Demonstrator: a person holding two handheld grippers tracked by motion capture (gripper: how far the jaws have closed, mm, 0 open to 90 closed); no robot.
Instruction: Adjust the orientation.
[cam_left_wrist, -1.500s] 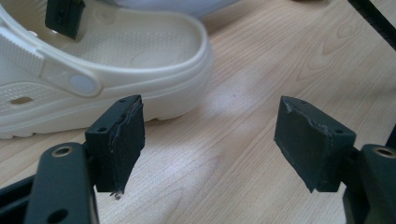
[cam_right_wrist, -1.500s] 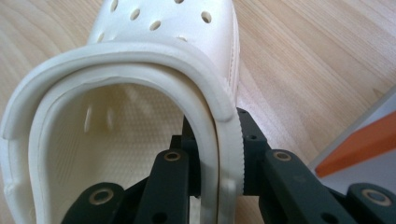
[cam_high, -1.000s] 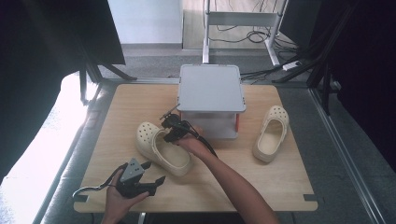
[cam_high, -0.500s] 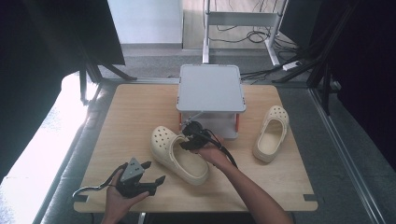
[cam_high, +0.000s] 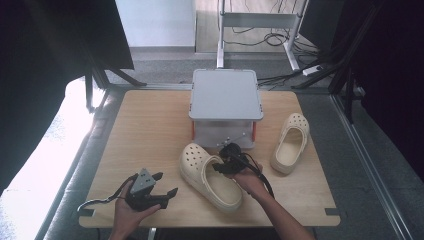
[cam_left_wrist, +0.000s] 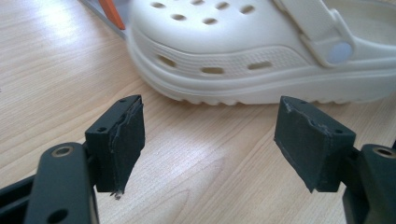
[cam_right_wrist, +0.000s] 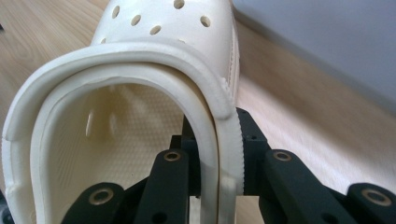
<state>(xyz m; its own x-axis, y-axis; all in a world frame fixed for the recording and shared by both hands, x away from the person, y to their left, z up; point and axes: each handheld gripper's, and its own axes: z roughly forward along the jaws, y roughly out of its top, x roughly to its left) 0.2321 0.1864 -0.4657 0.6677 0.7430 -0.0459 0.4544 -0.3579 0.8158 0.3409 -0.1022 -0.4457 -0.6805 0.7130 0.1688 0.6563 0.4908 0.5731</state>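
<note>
- Gripping the near clog with my right gripper, I have its jaws clamped across the side wall of the shoe's opening; in the right gripper view one jaw sits inside the clog and the other outside, with the cream rim pinched between them.
- That clog lies on the wooden table, just in front of the grey box, its long axis running diagonally: the holed toe points up-left towards the box, the heel down-right towards me.
- My hold is on the box-facing wall, near the middle of the shoe's length, so I judge that any pull will swing the toe and heel around that point.
- The second clog rests to the right of the box, well apart from the held one, with its toe pointing away from me and only a slight tilt.
- To pair them, I judge the held clog must travel right and turn until its axis matches the other's.
- My left gripper rests near the table's front-left edge with jaws spread wide and nothing between them; its view looks at the side of the held clog, near but apart.
- My right hand is plainly the nearer to both shoes.
</note>
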